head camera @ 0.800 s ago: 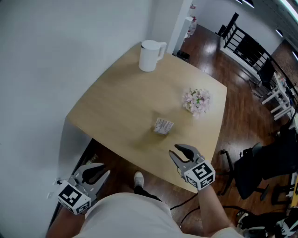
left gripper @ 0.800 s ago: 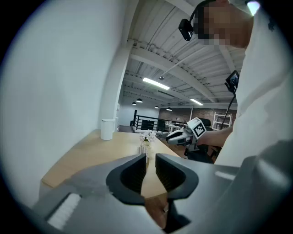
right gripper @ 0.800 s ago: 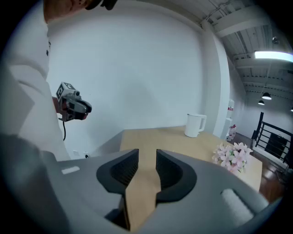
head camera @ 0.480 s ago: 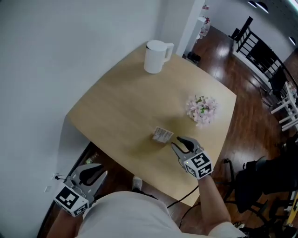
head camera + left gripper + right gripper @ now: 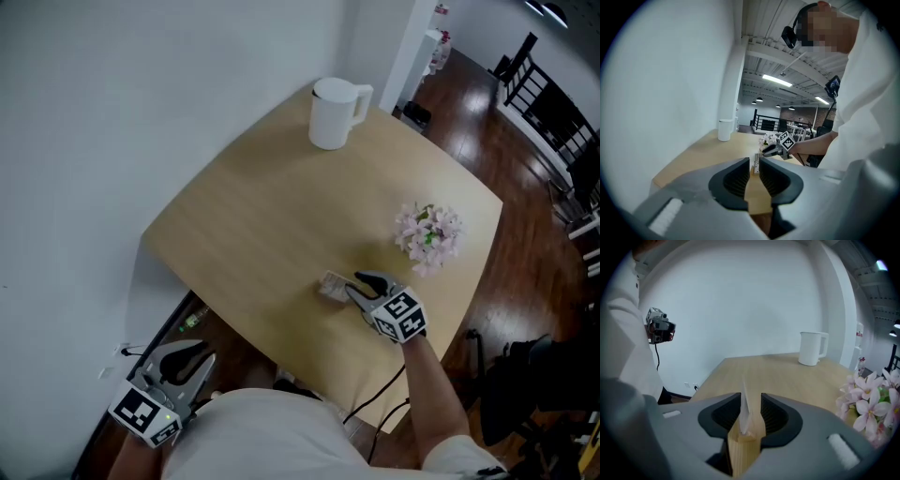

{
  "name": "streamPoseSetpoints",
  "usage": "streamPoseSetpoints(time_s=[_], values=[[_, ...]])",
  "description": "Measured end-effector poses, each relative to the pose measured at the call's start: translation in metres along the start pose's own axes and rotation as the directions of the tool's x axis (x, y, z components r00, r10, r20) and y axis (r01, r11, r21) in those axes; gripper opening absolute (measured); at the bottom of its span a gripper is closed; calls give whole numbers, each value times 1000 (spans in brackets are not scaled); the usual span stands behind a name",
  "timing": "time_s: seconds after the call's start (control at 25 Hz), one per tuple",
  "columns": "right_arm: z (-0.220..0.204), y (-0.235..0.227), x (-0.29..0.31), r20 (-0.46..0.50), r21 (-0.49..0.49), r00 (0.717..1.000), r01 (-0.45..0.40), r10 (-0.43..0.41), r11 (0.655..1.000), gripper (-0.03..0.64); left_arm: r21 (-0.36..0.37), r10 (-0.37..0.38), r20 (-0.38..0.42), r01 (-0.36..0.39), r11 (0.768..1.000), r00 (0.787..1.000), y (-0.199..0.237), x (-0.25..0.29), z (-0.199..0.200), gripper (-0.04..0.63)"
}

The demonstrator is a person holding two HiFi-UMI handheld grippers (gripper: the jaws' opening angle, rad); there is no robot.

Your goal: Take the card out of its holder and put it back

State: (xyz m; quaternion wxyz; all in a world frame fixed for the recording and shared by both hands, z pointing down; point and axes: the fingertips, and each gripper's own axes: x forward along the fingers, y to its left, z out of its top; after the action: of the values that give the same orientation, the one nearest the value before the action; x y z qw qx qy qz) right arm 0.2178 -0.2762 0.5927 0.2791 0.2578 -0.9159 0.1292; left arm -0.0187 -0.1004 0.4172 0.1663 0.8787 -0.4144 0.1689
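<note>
— On the wooden table (image 5: pixel 253 225), where stands the card (image 5: pixel 744 411)?
— At eight o'clock from the flowers (image 5: pixel 428 236), upright between my right gripper's (image 5: pixel 361 282) spread fingers. My left gripper (image 5: pixel 755 165) is also spread, empty.

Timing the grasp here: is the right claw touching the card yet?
Cannot tell. The right gripper view shows the card between the open jaws of the right claw: clear of one, too close to the other to judge.

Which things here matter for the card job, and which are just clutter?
Job: card, upright in its holder, between the jaws of the open right claw.
Lying about: white jug; pink flowers; left claw, low beside the table.
</note>
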Motion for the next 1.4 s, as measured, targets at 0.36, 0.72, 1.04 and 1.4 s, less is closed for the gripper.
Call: streamPoseSetpoints(time_s=[0.36, 0.72, 1.04, 1.4], values=[[-3, 10, 13, -8, 8, 997, -83, 83, 997, 41, -24, 13, -19, -13, 1000, 1000, 8, 5, -2, 72], [3, 21, 9, -2, 14, 994, -111, 111, 994, 21, -26, 18, -13, -18, 1000, 1000, 9, -4, -5, 72], [33, 21, -15, 49, -15, 997, -55, 56, 998, 21, -20, 15, 16, -15, 1000, 1000, 9, -20, -10, 72], [79, 51, -50, 94, -106, 995, 51, -41, 993, 21, -6, 2, 67, -2, 1000, 998, 9, -62, -23, 72]])
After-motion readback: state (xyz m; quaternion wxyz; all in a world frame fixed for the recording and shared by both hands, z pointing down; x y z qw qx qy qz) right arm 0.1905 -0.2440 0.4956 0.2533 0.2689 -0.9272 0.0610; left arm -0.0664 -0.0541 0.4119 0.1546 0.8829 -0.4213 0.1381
